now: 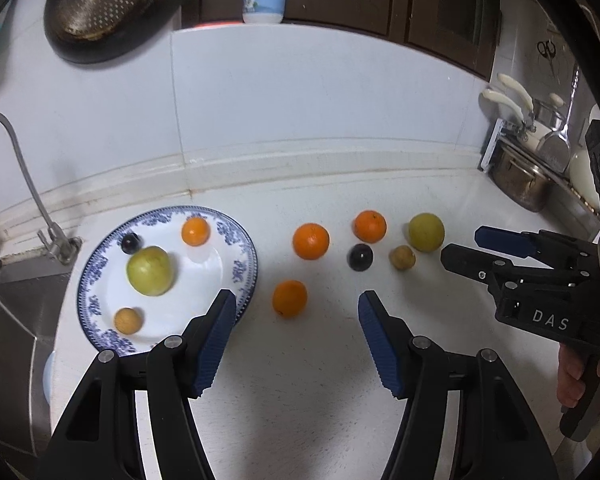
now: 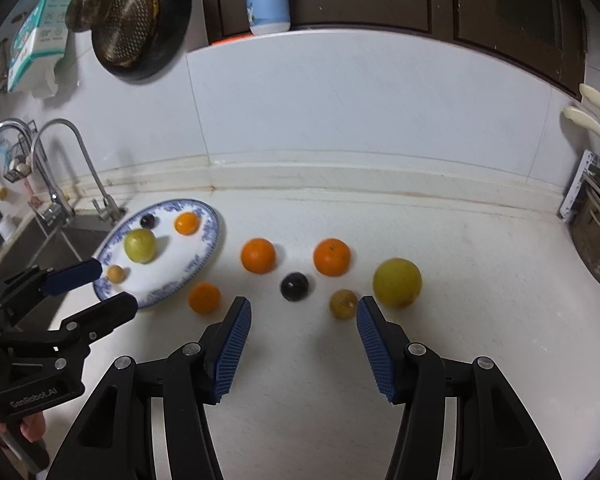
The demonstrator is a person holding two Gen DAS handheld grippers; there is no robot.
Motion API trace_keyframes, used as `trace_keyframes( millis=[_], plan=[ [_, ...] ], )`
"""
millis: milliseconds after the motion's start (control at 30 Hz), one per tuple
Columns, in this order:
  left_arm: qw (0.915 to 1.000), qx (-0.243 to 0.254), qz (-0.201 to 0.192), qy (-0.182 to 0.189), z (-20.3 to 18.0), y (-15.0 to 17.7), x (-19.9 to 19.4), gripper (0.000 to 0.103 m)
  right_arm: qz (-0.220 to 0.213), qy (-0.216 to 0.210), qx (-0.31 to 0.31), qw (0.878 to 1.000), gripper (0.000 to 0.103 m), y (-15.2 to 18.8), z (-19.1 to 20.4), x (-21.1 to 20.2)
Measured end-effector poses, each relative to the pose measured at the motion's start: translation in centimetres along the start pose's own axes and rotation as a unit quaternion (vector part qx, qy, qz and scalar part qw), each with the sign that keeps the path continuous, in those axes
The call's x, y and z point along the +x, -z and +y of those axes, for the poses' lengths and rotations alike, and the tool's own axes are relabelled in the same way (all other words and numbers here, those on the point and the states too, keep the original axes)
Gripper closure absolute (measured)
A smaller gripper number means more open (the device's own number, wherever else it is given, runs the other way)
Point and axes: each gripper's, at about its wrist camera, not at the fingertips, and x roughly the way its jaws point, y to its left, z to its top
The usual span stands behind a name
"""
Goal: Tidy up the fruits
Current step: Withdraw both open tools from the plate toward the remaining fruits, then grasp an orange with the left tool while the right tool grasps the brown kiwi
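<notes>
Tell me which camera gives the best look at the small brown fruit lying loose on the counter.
The right wrist view. The small brown fruit lies close and large just ahead of the right claw, beside its right-hand finger, with skin markings visible. In the left wrist view the same fruit is smaller and farther off, between the dark plum and the green fruit.

A white countertop [image 2: 480,340] meets a pale tiled wall [image 2: 360,100] under dark wooden cabinets [image 2: 500,0], with a steel sink [image 1: 8,320] and faucet [image 2: 76,160] at its left edge and a perforated pan [image 2: 140,20] hanging above.
</notes>
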Motion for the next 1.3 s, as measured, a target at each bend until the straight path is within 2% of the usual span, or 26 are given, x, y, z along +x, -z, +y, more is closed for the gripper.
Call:
trace_keyframes(
  millis=[167,300,433,667,1067,1300],
  plan=[
    [0.9998,0.003,0.007,0.016,-0.2,0.4,1.9,0.043,0.013,0.007,0.005,1.000,0.047,0.6,-0.8,1.2],
    [0.9993,-0.004,0.028,0.024,0.1,0.7,4.0,0.054,0.028,0.014,0.006,0.999,0.047,1.0,-1.4,2.9],
    [0.9986,-0.007,0.046,0.026,0.2,1.0,5.8,0.058,0.042,0.015,0.013,0.999,0.047,1.3,-1.8,4.4],
    [0.9979,-0.001,0.064,0.011,0.1,1.1,7.8,0.060,0.057,0.007,0.021,0.998,0.047,1.1,-2.7,6.4],
    [0.9969,0.018,0.070,-0.030,0.5,0.2,9.3,0.060,0.080,-0.001,0.024,0.996,0.051,0.5,-3.4,9.6],
    [0.9955,0.026,0.076,-0.050,0.7,0.1,10.1,0.065,0.087,-0.002,0.023,0.996,0.061,0.1,-3.6,10.6]
  ],
)
